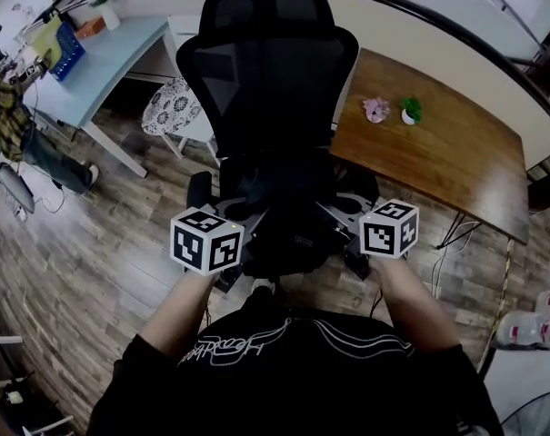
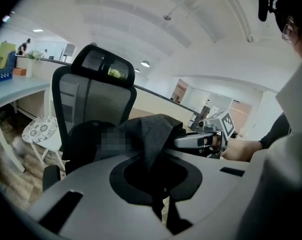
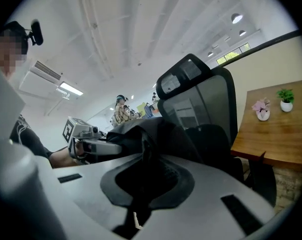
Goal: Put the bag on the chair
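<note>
now both the left gripper (image 2: 151, 176) and right gripper (image 3: 142, 181) clamp one dark bag (image 2: 151, 130) by one black chair (image 1: 265, 53).

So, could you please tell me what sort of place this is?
Probably an open-plan office: a black mesh office chair stands on wood flooring, with a wooden desk carrying a small potted plant on one side and a pale blue desk on the other.
</note>
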Available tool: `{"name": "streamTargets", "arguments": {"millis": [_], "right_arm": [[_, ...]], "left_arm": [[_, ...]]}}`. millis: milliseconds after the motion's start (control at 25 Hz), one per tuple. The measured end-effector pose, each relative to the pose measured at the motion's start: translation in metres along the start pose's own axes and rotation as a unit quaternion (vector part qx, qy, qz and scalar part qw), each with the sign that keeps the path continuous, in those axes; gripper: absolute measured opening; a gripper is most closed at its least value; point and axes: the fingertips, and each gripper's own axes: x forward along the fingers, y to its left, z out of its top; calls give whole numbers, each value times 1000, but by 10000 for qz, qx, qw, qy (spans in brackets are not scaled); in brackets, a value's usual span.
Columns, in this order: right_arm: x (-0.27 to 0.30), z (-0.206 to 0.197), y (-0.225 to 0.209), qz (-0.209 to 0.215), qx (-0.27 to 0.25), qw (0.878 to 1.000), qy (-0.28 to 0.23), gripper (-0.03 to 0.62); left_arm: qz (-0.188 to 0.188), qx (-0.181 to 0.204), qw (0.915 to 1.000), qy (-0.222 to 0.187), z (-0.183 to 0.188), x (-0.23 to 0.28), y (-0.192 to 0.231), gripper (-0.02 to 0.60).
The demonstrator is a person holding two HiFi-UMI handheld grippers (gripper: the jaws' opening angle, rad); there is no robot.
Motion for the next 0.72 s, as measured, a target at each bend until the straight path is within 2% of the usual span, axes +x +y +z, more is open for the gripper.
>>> {"name": "streamTargets", "arguments": {"millis": [440, 720], "right_arm": [[76, 46, -55, -657, 79, 9978, -66, 11], [110, 52, -99, -1013, 290, 9944, -71, 15]], "left_arm": [[-188, 170, 9997, 46, 47, 36, 93, 34], [-153, 484, 9984, 230, 55, 71, 135, 34]]}}
